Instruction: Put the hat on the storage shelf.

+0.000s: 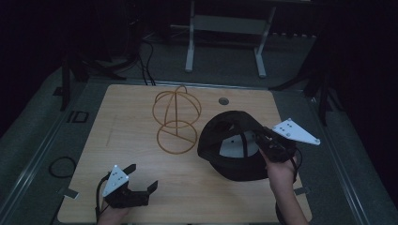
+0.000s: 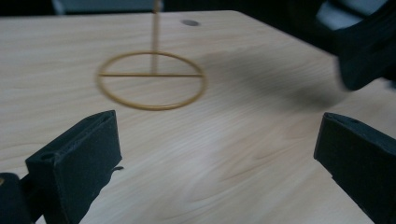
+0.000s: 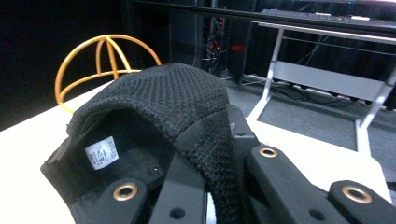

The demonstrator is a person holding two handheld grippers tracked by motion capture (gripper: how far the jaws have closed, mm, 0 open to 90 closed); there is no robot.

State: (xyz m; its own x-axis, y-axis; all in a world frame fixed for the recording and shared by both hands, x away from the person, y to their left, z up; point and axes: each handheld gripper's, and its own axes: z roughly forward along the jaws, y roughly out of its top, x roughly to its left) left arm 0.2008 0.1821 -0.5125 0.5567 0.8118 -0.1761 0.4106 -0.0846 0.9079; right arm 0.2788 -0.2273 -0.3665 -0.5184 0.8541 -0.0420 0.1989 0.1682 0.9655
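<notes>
Near the table's front left corner, the left gripper is held with jaws wide apart and nothing between them. Toward the right edge, the black cap is pinched at its rim by the right gripper. Beside it, at mid-table, the wire stand is seen.

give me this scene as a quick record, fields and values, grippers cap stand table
right gripper: shut on the black cap's edge, fabric pinched between its fingers
black cap: at the table's right, inside facing up, white label showing
left gripper: open, holding nothing, at the near left of the table
wire hat stand: gold, upright, ring base on the table, nothing on it, left of the cap
table: light wood
</notes>
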